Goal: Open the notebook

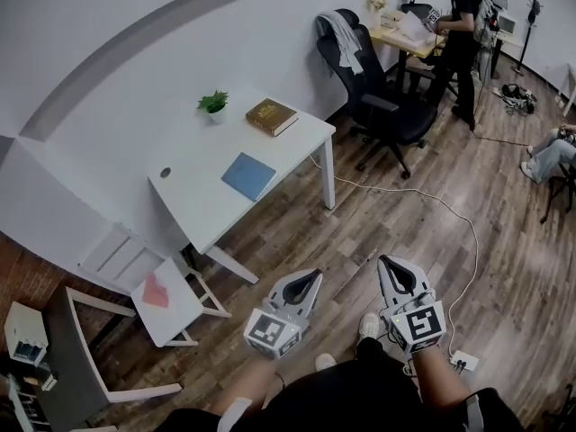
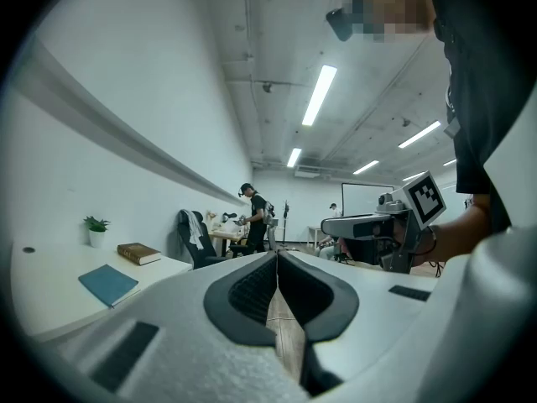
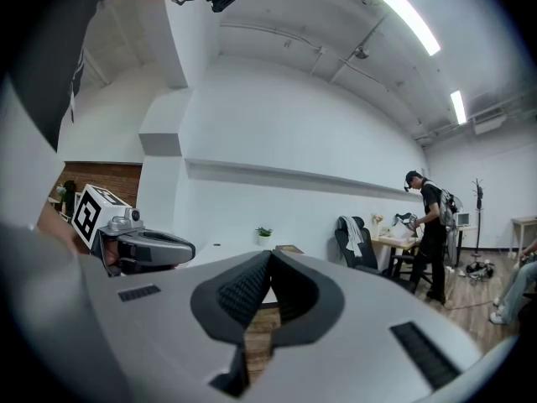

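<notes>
While both grippers hang low over the wooden floor [image 1: 378, 223] in the head view, the notebook [image 1: 248, 175] lies closed and flat on the white desk [image 1: 193, 201], well apart from them. It is blue and sits near the desk's front edge (the side facing the open floor). A brown book [image 1: 272, 115] lies farther back, and a small potted plant [image 1: 213, 104] stands beside that book, by the wall.

The left gripper [image 1: 310, 275] has its fingers [image 2: 252, 288] pressed together at the tips with nothing between them. In its own view the notebook shows at the far left, on the desk. The right gripper [image 1: 387, 261] also has its fingers [image 3: 243, 296] closed on nothing, tips meeting. The two grippers are side by side, near each other but not touching, and each shows its marker cube.

A black office chair [image 1: 382, 106] stands past the desk's end, and a person [image 1: 459, 34] stands at a second desk [image 1: 400, 41] farther off. A white chair [image 1: 184, 311] sits near the desk's left end.
</notes>
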`<move>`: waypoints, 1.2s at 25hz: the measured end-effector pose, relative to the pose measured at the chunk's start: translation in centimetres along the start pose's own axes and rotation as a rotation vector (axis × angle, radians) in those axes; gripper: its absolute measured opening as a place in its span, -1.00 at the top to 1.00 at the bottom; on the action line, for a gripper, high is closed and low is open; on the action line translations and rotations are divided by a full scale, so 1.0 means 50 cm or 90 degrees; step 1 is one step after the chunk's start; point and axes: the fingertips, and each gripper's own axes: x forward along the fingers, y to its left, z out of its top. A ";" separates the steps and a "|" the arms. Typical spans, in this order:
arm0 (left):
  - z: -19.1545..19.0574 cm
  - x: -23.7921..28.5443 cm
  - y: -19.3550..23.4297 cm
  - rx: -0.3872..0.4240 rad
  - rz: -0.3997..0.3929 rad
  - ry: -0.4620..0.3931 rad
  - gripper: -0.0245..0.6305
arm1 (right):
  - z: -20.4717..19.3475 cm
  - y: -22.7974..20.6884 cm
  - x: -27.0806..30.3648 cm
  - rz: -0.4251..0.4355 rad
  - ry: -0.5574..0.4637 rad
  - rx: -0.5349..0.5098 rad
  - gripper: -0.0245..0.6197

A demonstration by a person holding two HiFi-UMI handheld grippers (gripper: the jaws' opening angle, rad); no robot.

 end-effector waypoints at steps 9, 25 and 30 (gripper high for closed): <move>0.022 0.155 0.057 0.008 0.036 0.006 0.91 | 0.017 -0.135 0.105 0.045 -0.011 0.001 0.92; 0.038 0.366 0.072 0.020 0.100 0.013 0.90 | 0.009 -0.320 0.200 0.152 -0.051 0.027 0.92; 0.043 0.373 0.131 0.011 0.130 0.012 0.90 | 0.031 -0.294 0.274 0.213 -0.062 0.023 0.92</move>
